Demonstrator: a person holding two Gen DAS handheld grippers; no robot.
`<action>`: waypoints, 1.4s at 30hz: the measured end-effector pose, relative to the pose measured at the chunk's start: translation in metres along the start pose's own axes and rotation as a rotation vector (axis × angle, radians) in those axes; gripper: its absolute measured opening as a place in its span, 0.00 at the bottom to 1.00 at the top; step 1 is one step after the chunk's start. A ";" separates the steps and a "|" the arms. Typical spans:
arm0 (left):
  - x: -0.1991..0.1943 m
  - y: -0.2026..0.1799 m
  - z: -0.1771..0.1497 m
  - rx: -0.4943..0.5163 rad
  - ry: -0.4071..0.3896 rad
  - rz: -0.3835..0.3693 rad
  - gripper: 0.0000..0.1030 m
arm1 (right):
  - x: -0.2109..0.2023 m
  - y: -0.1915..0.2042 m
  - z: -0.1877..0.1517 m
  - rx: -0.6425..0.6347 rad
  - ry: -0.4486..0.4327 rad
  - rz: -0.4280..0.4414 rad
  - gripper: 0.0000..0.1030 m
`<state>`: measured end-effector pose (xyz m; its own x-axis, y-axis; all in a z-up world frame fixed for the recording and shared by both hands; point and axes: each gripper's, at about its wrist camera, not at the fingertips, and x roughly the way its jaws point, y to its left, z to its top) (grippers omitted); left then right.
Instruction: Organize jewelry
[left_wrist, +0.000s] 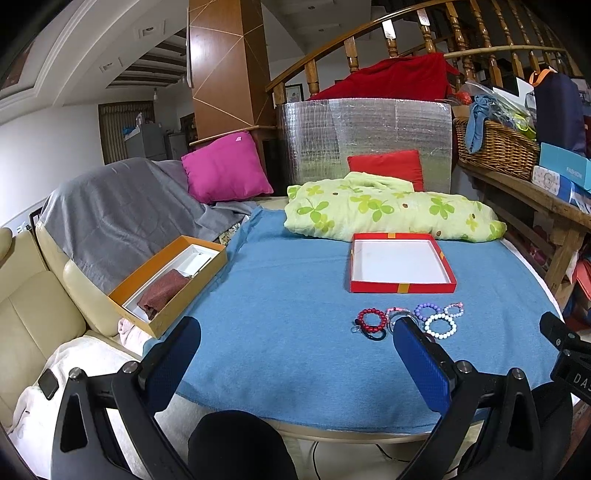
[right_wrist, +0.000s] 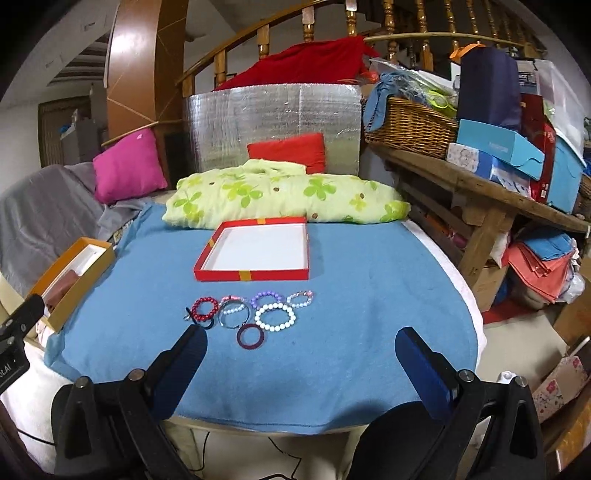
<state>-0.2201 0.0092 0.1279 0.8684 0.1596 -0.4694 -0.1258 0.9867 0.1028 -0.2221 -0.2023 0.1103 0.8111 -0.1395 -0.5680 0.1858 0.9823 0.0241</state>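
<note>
Several bracelets lie in a cluster on the blue cloth (right_wrist: 351, 314): a red bead bracelet (right_wrist: 205, 308), a clear bangle (right_wrist: 232, 314), a purple bead bracelet (right_wrist: 266, 298), a pink-white one (right_wrist: 301, 298), a white bead bracelet (right_wrist: 275, 317) and a dark maroon ring (right_wrist: 252, 335). Behind them sits an empty red shallow box (right_wrist: 255, 254) with a white floor. My right gripper (right_wrist: 299, 354) is open, just short of the cluster. My left gripper (left_wrist: 295, 339) is open too, its right finger hiding part of the cluster (left_wrist: 406, 319) beside the red box (left_wrist: 400, 262).
An orange box (left_wrist: 170, 280) holding a brown pouch sits at the cloth's left edge. A green floral quilt (left_wrist: 388, 210) lies behind the red box. A cream sofa (left_wrist: 33, 314) stands left; a wooden bench (right_wrist: 480, 192) with boxes and a basket stands right.
</note>
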 end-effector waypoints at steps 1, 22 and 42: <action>0.000 0.000 0.000 0.001 0.000 0.001 1.00 | 0.000 0.000 0.001 0.000 -0.007 -0.004 1.00; 0.006 -0.005 -0.003 0.020 0.010 0.002 1.00 | 0.004 0.007 -0.001 0.002 -0.026 0.028 1.00; 0.069 -0.023 -0.008 0.050 0.082 -0.053 1.00 | 0.066 -0.010 0.001 0.013 0.061 0.100 1.00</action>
<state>-0.1612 -0.0018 0.0859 0.8308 0.1111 -0.5454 -0.0547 0.9914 0.1186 -0.1698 -0.2210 0.0731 0.7910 -0.0326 -0.6109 0.1132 0.9891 0.0937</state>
